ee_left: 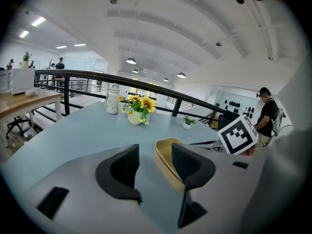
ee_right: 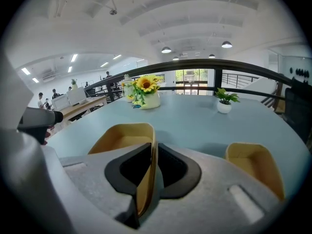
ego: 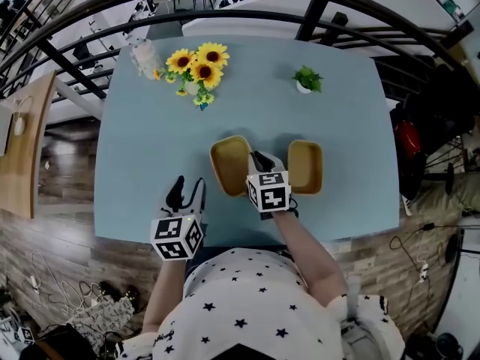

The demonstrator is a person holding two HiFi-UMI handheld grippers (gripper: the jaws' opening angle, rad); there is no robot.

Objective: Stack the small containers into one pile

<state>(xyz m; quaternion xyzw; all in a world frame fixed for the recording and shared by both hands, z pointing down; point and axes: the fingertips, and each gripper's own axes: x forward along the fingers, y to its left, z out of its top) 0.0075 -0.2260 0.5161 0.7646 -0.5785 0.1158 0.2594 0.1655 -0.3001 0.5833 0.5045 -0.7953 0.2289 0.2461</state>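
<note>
Two tan, shallow containers sit side by side on the blue table (ego: 150, 141). The left container (ego: 227, 163) (ee_right: 119, 138) has its right wall pinched between my right gripper's (ego: 259, 160) (ee_right: 153, 165) pads, so that gripper is shut on it. Just right of that gripper the right container (ego: 306, 166) (ee_right: 256, 165) rests untouched. Near the table's front edge, left of both containers, my left gripper (ego: 184, 192) (ee_left: 156, 167) stands open with nothing between its fingers. Its view shows the left container (ee_left: 167, 156) ahead and my right gripper's marker cube (ee_left: 238, 134).
At the table's far side stand a vase of sunflowers (ego: 196, 67), a white jar (ego: 144, 55) and a small potted plant (ego: 306, 79). A dark railing (ego: 225, 13) runs behind the table. The person's torso is at the near edge.
</note>
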